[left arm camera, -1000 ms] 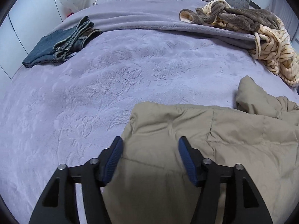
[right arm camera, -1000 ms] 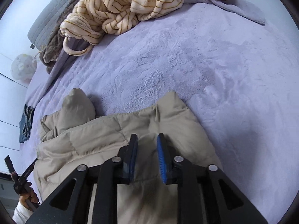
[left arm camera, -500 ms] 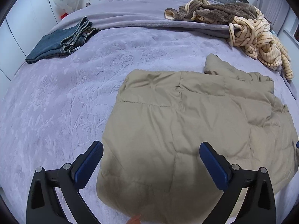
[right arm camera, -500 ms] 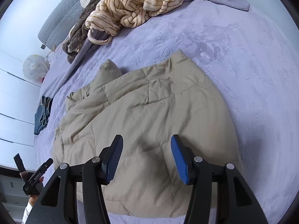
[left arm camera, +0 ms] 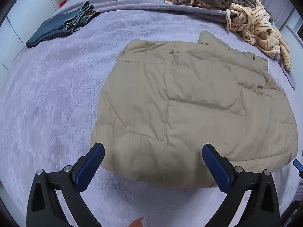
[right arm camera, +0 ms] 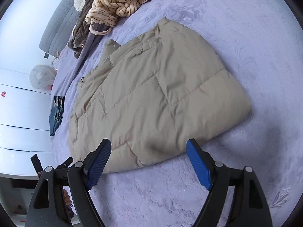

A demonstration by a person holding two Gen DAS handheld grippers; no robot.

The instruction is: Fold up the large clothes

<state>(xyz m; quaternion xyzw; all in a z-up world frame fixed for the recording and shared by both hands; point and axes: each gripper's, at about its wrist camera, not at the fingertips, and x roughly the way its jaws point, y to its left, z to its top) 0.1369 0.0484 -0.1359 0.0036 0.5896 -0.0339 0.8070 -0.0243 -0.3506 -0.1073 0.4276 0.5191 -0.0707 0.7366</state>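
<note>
Padded beige jacket (left arm camera: 189, 104) is laid folded on the lilac bedspread (left arm camera: 47, 104), ahead of and below both tools, its near hem just beyond the fingertips. A second ago that hem was between both pairs of jaws; now it is released. The left gripper (left arm camera: 153, 162) is spread fully apart with nothing between its pads, and the right gripper (right arm camera: 149, 162) has just been opening and is likewise empty, both drawn back from the garment. This fold is judged complete; a further fold or a move to the striped robe (left arm camera: 259, 28) is likely next.
</note>
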